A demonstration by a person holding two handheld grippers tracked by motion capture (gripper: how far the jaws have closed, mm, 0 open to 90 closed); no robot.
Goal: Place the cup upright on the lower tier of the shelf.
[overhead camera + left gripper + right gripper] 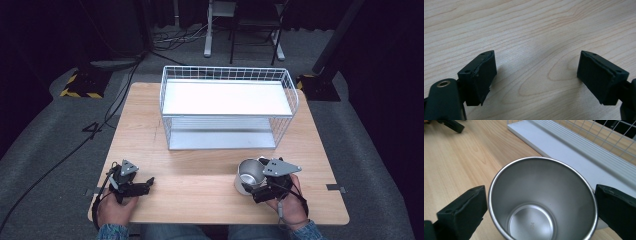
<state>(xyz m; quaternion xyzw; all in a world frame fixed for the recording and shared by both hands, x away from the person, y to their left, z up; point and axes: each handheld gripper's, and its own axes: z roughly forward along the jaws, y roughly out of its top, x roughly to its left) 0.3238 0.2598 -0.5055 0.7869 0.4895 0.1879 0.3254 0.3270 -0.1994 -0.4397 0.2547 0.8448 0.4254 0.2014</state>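
Steel cup (249,174) stands upright on the wooden table (200,195), at the near right, a short way in front of the white wire rack (227,107) and apart from it. Your right gripper (260,192) has its jaws set either side of the cup; in the right gripper view the rim (541,158) sits between the two black pads (466,207), both at or against the wall. Whether they are pressing yet I cannot tell, and nothing shows the cup lifted off the wood. You have come at it from the near side with the camera looking down into the bowl, which suits a grasp across the widest part, just under the rim, so the taper works for you.

Your left gripper (145,184) rests low at the near left corner, well apart from the cup. Its pads (484,75) stand wide apart over bare wood and hold nothing. That placement reads as parked: out of the right arm's path toward the rack.

Judgement: grasp in hand, not confirmed. The rack's shelves are bare, so either would take the cup.
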